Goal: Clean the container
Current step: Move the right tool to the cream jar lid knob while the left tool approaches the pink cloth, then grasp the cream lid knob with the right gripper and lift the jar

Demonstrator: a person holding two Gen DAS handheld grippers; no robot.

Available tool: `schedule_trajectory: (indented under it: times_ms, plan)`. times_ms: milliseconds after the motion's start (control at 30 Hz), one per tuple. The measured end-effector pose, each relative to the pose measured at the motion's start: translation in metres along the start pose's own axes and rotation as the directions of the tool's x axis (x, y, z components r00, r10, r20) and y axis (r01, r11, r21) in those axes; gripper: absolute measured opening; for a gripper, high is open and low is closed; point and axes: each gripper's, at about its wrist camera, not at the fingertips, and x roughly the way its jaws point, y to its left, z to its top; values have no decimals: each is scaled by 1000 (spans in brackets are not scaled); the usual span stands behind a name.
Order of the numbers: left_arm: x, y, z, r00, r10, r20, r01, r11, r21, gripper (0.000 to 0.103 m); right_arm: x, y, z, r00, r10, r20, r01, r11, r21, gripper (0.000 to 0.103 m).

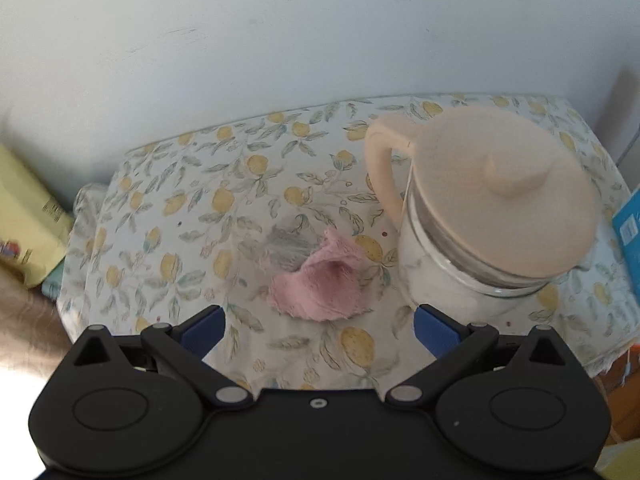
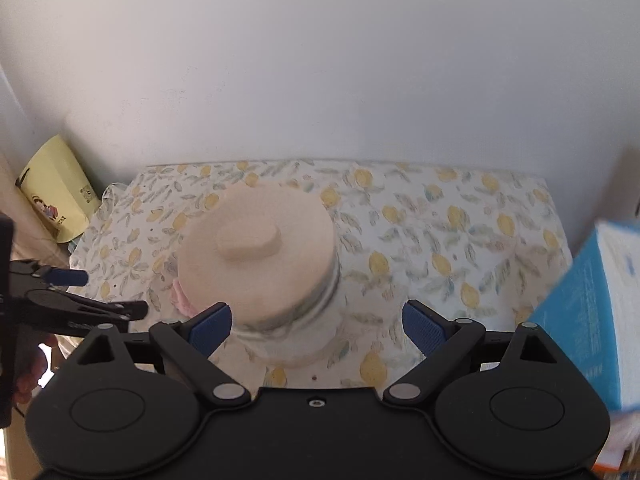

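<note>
A pale wall (image 1: 280, 32) rises straight ahead of both grippers, and below it the lemon-print tablecloth (image 1: 168, 208) spreads out under their fingers. A blue-and-white box (image 2: 596, 312) stands close on the outer side of the right gripper (image 2: 317, 322), and a yellow bag (image 2: 56, 188) leans against the wall beyond the left one, off to its outer side. The jug (image 1: 452, 280), glass-walled with a cream lid (image 1: 500, 200) and a cream handle (image 1: 380, 168), stands upright on the cloth: ahead and to the right of the left gripper (image 1: 318, 326), and just ahead of the right gripper, a little toward its left finger. The left gripper hovers with its blue pads wide apart and nothing between them; the right gripper is spread just as wide, also empty, and not touching the jug. A crumpled pink rag (image 1: 320, 284) lies on the cloth just beyond the left gripper's fingers, centred between them and just beside the jug's base. From the right wrist camera only a sliver of rag shows behind the jug, whose outline is blurred.
</note>
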Motion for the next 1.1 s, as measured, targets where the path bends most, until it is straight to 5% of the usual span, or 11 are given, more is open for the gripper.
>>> schedule_trajectory:
  times_ms: [500, 800, 1100]
  plan:
    - [106, 15, 7, 993, -93, -79, 108, 968, 227, 103, 66, 36, 87, 990, 24, -141, -52, 978, -201, 94]
    - [130, 12, 7, 988, -113, -105, 142, 930, 338, 103, 98, 48, 135, 962, 36, -271, -105, 963, -247, 81]
    - [142, 10, 7, 985, -131, -115, 166, 905, 391, 103, 132, 75, 168, 913, -124, -388, -58, 903, -425, 81]
